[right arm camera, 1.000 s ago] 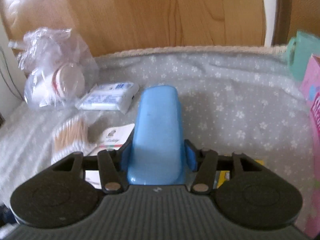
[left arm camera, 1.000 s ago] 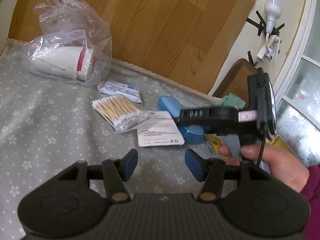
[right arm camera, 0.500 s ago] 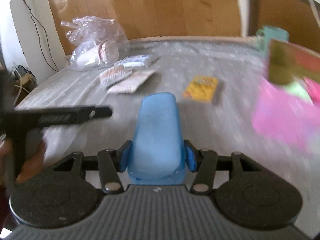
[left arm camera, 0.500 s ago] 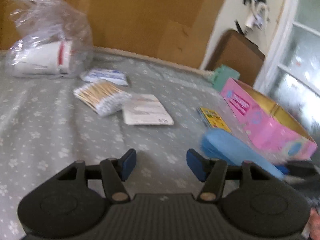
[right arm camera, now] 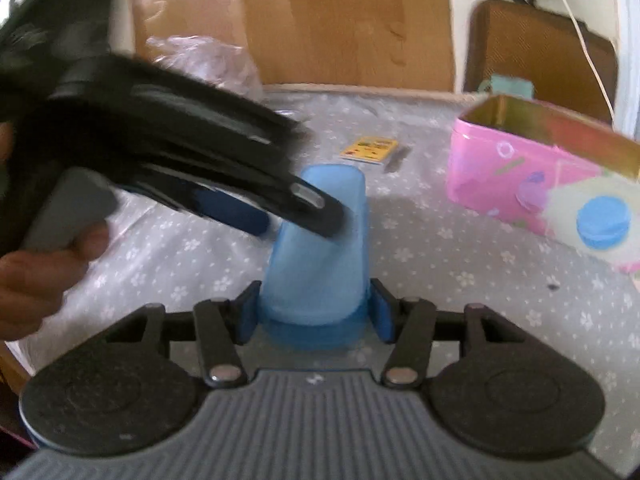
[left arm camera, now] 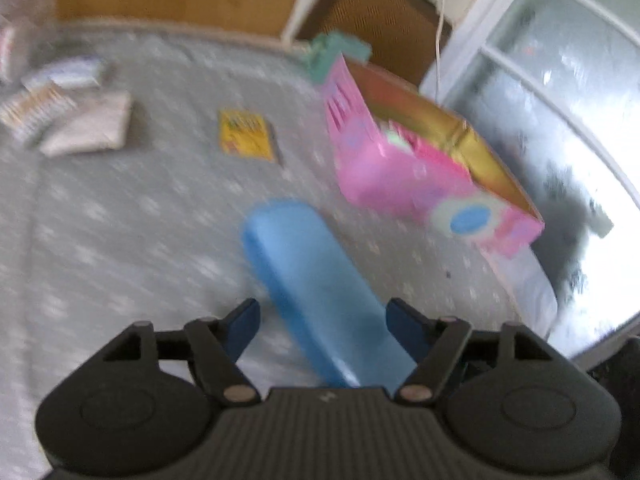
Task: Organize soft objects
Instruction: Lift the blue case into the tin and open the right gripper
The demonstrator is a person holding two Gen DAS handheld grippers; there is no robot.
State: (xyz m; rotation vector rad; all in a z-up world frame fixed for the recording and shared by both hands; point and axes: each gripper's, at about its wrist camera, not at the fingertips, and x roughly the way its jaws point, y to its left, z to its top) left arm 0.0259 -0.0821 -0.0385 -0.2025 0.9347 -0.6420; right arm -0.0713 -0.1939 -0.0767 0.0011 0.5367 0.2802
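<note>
A light blue soft case (right arm camera: pixel 320 248) stands out in front of my right gripper (right arm camera: pixel 314 312), which is shut on its near end. My left gripper (left arm camera: pixel 324 316) straddles the same blue case (left arm camera: pixel 304 272). Its jaws are opening, and the left pad stands apart from the case. In the right wrist view the left gripper (right arm camera: pixel 302 222) reaches in from the left over the case, with a hand on its trigger. An open pink box (left arm camera: pixel 400 176) (right arm camera: pixel 516 176) with a gold lining sits to the right on the grey flowered cloth (left arm camera: pixel 120 240).
A yellow card (left arm camera: pixel 246 134) (right arm camera: pixel 370 148) lies beyond the case. Cotton swabs (left arm camera: pixel 32 110), a white packet (left arm camera: pixel 88 130) and a tissue pack (left arm camera: pixel 68 72) lie far left. A teal item (left arm camera: pixel 336 52) and a brown chair (right arm camera: pixel 540 52) stand behind the box.
My right gripper carried the blue case away from the swabs toward the pink box. My left gripper swung right over the case and its jaws widened around it.
</note>
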